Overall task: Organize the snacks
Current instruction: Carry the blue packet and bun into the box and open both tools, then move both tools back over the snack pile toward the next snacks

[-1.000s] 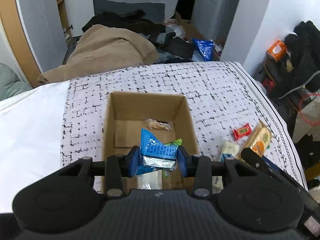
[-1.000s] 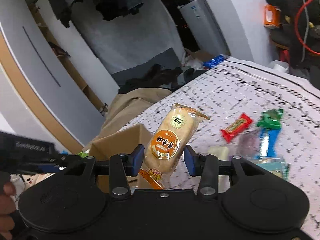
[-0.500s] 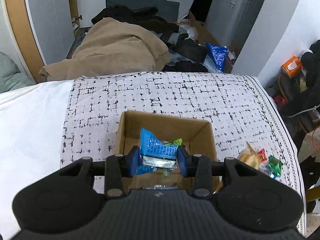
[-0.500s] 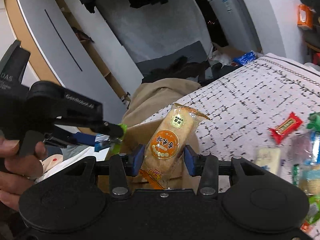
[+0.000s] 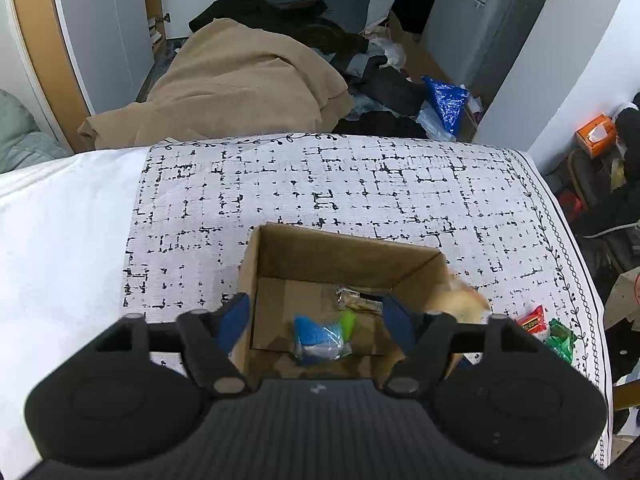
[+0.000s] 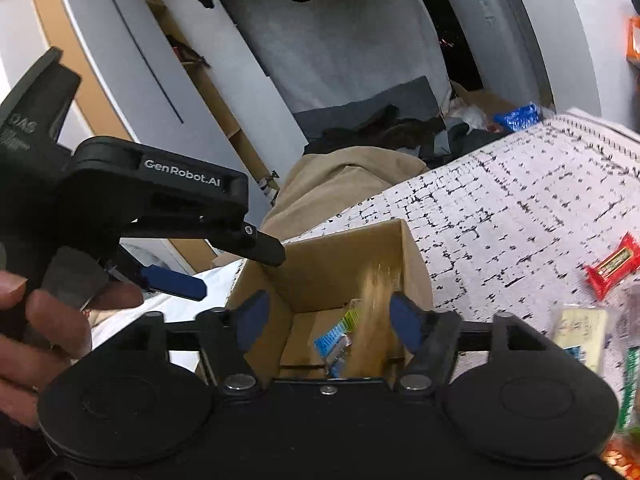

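Observation:
An open cardboard box (image 5: 348, 246) stands on the patterned cloth. My left gripper (image 5: 316, 312) hangs over it, jaws opening, nothing between the pads. A blue and green packet (image 5: 320, 340) is loose inside the box, beside a clear wrapped snack (image 5: 352, 300). My right gripper (image 6: 330, 312) is over the same box (image 6: 340, 252) with its jaws opening. A blurred orange cracker pack (image 6: 374, 320) drops free between them beside the blue packet (image 6: 332, 340). The cracker pack (image 5: 456, 300) shows as a blur at the box's right wall.
Right of the box lie a red candy (image 5: 532, 318), a green packet (image 5: 562, 338) and a pale packet (image 6: 580, 330). A hand (image 6: 40, 320) holds the left tool, whose fingers (image 6: 176, 282) reach over the box's left edge. A tan blanket (image 5: 240, 80) is heaped beyond the bed.
Both grippers moved over the box and opened. The blue packet left the left jaws and now is in the box. The cracker pack slipped out of the right jaws and is falling.

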### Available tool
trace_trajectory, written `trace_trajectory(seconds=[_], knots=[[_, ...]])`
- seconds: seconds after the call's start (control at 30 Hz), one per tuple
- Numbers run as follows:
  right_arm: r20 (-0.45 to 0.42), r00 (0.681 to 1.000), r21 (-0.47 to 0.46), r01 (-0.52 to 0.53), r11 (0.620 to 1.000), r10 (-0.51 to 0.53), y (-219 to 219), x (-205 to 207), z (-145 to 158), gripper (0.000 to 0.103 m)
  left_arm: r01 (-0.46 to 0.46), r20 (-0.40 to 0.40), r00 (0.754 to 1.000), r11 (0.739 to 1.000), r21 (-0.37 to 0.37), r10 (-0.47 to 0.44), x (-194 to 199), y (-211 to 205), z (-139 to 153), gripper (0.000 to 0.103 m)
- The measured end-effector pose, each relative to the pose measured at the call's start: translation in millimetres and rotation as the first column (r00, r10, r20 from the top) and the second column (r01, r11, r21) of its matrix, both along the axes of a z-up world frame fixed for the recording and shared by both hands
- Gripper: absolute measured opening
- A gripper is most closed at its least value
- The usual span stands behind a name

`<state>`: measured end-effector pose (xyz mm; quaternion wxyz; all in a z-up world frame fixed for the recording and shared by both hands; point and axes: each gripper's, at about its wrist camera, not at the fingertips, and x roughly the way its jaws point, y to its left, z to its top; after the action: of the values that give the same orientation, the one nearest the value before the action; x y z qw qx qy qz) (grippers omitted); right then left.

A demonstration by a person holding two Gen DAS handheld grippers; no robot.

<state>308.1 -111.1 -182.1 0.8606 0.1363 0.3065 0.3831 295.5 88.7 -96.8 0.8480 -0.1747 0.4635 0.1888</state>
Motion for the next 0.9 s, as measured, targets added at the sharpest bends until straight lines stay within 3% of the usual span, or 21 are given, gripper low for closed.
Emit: trace_trajectory(seconds=[0.07,0.33,0.57,0.9], knots=[[-0.011,1.0,-0.007,0.009,1.0,-0.009,-6.5,-1.3,2.1,0.07,-0.006,-0.011,1.0,1.0,0.007,0.006,-1.8,-2.5,0.0,0.081],[-0.025,0.998,-0.024,0.049,0.999,-0.049,-34.1,-9.5,17.2,0.075,-0.014,-0.012,1.0,1.0,0.02,0.014,-14.3,-14.1,6.3,0.082],[-0.067,0.992,-0.08,0.1,0.992,-0.106,-57.6,-16.2,19.7,0.075,-0.037,0.058,0.998,0.999,0.006,0.037,-32.0,-28.1,16.6,0.103],[-0.111,0.972,-0.105,0.193,0.975,-0.205,-119.8,-9.6,20.1,0.083,0.009,0.084,0.996,1.0,0.026,-0.011,-37.7,-77.3,22.9,0.103]])
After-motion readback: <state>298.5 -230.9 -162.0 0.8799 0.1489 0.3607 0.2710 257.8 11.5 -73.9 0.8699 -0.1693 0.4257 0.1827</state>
